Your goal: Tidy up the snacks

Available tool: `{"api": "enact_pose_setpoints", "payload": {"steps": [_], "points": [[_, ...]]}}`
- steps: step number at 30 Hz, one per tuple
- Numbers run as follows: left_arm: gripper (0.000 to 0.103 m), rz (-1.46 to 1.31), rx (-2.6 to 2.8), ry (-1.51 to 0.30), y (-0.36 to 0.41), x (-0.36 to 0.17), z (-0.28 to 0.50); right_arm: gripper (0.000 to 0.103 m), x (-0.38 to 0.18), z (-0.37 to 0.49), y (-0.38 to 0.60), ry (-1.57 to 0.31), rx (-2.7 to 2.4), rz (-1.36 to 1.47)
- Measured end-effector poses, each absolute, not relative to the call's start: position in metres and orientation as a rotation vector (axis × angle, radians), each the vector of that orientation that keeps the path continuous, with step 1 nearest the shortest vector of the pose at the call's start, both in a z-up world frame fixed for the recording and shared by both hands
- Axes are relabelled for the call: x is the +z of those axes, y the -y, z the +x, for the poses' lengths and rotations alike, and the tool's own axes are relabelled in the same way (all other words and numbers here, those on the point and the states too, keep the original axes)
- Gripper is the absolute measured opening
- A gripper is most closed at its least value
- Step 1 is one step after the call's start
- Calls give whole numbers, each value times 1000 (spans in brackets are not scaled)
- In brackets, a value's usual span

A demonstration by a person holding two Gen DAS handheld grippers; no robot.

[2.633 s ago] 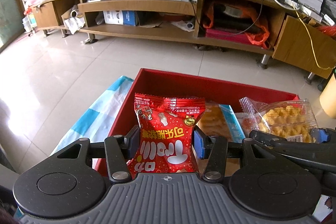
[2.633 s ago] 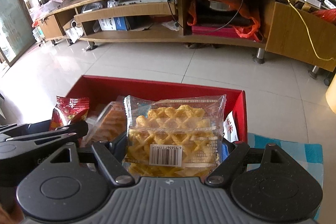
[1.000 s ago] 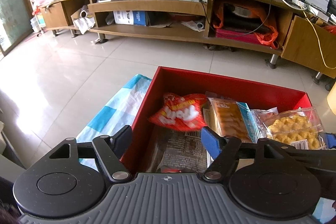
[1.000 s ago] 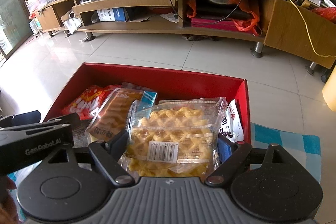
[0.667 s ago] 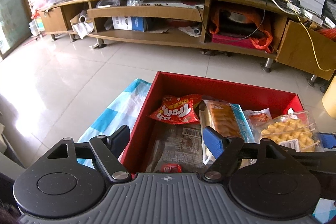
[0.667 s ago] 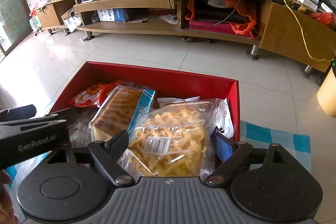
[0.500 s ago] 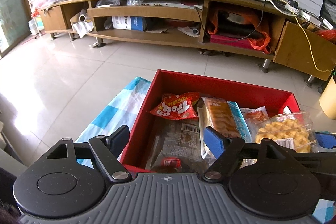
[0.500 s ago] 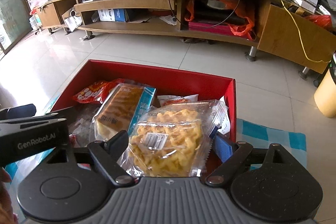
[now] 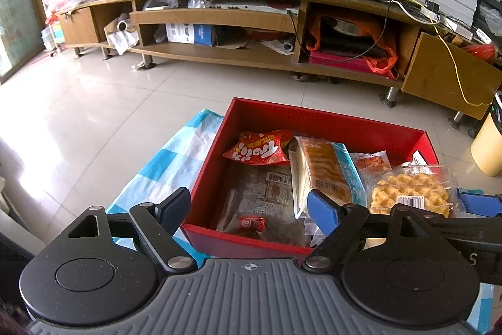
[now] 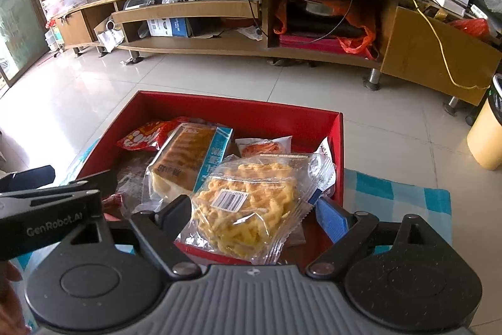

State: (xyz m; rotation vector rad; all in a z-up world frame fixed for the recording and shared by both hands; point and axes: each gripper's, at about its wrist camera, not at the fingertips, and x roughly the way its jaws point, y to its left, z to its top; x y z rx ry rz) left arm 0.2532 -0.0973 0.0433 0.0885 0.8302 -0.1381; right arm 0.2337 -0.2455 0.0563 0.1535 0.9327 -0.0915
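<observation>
- Your left gripper (image 9: 249, 208) is spread wide with nothing between the fingers, hovering over the near-left corner of the red box (image 9: 317, 115).
- Your right gripper (image 10: 254, 214) is also wide apart; the waffle packet (image 10: 251, 209) lies between its fingers, but neither pad presses it, so it is not gripped.
- Waffle packet rests on other packets at the near-right of the box, barcode label up, tilted, its near edge overhanging the front wall.
- Red snack bag (image 9: 259, 148) lies flat at the far-left of the box, white lettering up.
- Blue-edged cake packet (image 10: 188, 160) sits mid-box, leaning on the stuff beneath, between the red bag and the waffle packet.
- Dark brownish packet (image 9: 266, 193) lies flat under them on the left side, barcode showing; a small red sachet (image 9: 249, 222) sits on its near end.
- Small clear packet with orange contents (image 10: 265, 146) lies near the far wall, right of the cake packet.
- Box stands on a blue-and-white checked cloth (image 9: 169, 165), which shows on both sides.
- Tiled floor and a long wooden TV stand (image 10: 219, 8) lie beyond.
</observation>
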Motion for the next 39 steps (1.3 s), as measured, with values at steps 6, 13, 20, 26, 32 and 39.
{"api": "enact_pose_setpoints", "payload": {"steps": [6, 13, 20, 26, 32, 39], "points": [[87, 83, -129, -834, 91, 44, 250, 87, 62, 227, 245, -919, -81, 176], [87, 60, -130, -844, 83, 48, 239, 88, 66, 224, 240, -903, -55, 193], [88, 83, -106, -833, 77, 50, 230, 88, 69, 216, 235, -895, -67, 181], [91, 81, -103, -844, 76, 48, 223, 88, 68, 204, 239, -906, -87, 187], [95, 100, -107, -839, 78, 48, 209, 88, 64, 190, 239, -922, -100, 187], [96, 125, -119, -847, 79, 44, 195, 89, 67, 174, 236, -919, -103, 178]]}}
